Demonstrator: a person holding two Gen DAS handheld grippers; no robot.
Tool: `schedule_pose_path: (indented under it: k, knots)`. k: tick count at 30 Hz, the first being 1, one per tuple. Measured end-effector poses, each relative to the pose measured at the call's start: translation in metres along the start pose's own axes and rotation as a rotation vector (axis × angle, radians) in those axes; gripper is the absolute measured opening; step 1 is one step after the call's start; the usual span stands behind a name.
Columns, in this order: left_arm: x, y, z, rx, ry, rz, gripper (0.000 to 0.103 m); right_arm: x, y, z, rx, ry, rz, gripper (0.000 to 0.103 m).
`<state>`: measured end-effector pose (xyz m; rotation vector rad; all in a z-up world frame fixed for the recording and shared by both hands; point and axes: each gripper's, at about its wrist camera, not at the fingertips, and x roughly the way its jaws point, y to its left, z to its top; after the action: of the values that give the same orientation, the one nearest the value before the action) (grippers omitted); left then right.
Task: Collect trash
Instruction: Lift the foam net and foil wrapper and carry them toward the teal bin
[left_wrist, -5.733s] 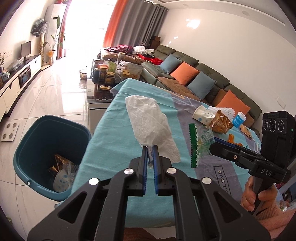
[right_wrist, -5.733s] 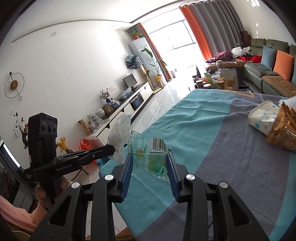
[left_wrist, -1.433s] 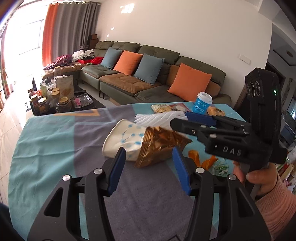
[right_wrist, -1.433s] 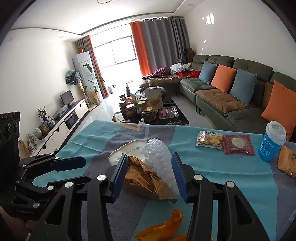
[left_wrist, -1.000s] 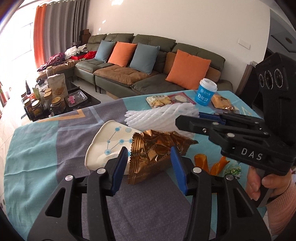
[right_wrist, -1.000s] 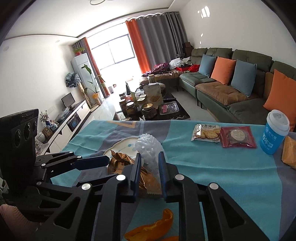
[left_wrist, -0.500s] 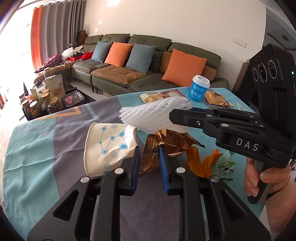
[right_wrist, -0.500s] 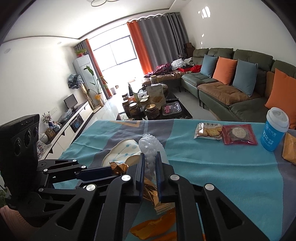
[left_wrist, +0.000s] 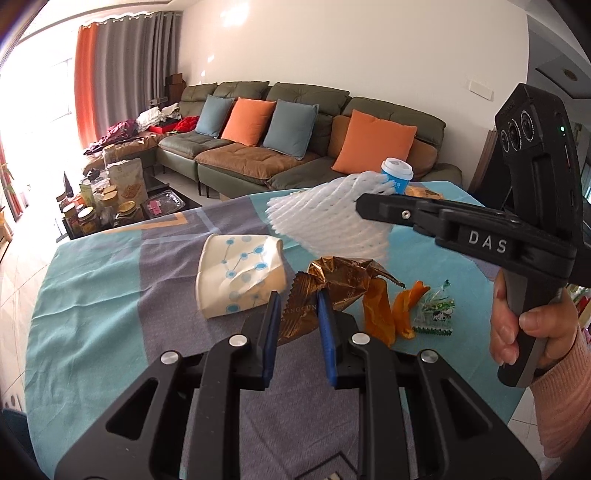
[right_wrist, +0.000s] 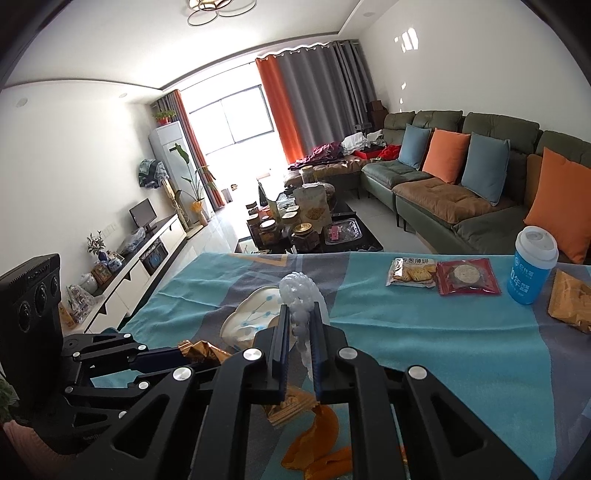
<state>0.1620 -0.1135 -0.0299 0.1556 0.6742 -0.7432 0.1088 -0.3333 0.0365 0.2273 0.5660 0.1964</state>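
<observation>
My left tongs (left_wrist: 296, 308) are narrow, pinching the gold wrapper (left_wrist: 334, 286), whose crumpled end flares out just past the tips. My right tongs (right_wrist: 298, 334) are clamped on the white foam net (right_wrist: 301, 302), held up off the table (left_wrist: 110, 280). From the left camera the net (left_wrist: 332, 221) hangs at one o'clock, above the wrapper. The squashed paper cup (left_wrist: 238, 271) lies at eleven o'clock, orange peel (left_wrist: 384, 310) and a small green-and-white packet (left_wrist: 434, 314) at three. Only the right camera shows the biscuit packs (right_wrist: 413, 272) and the blue cup (right_wrist: 532, 271) clearly, at two o'clock.
</observation>
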Motion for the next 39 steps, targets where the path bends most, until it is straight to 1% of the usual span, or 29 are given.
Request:
schedule_pose_path:
  k: [12,17,21,23,29,39]
  knots:
    - [-0.058,0.023,-0.032,-0.091,-0.026,0.061,0.020,-0.016,0.021,-0.005,-0.015,-0.042,0.040,0.009]
    - [-0.075,0.035,-0.040,-0.123,-0.033,0.087,0.020,-0.024,0.032,-0.005,-0.031,-0.055,0.059,0.009]
    - [-0.086,0.041,-0.045,-0.142,-0.032,0.105,0.020,-0.029,0.041,-0.007,-0.045,-0.060,0.094,0.009]
    - [-0.091,0.042,-0.048,-0.144,-0.034,0.124,0.020,-0.031,0.047,-0.010,-0.050,-0.057,0.112,0.009]
    - [-0.109,0.048,-0.061,-0.173,-0.031,0.144,0.020,-0.031,0.064,-0.017,-0.064,-0.045,0.164,0.009]
    - [-0.130,0.060,-0.077,-0.225,-0.032,0.176,0.020,-0.020,0.085,-0.030,-0.069,-0.004,0.218,0.009]
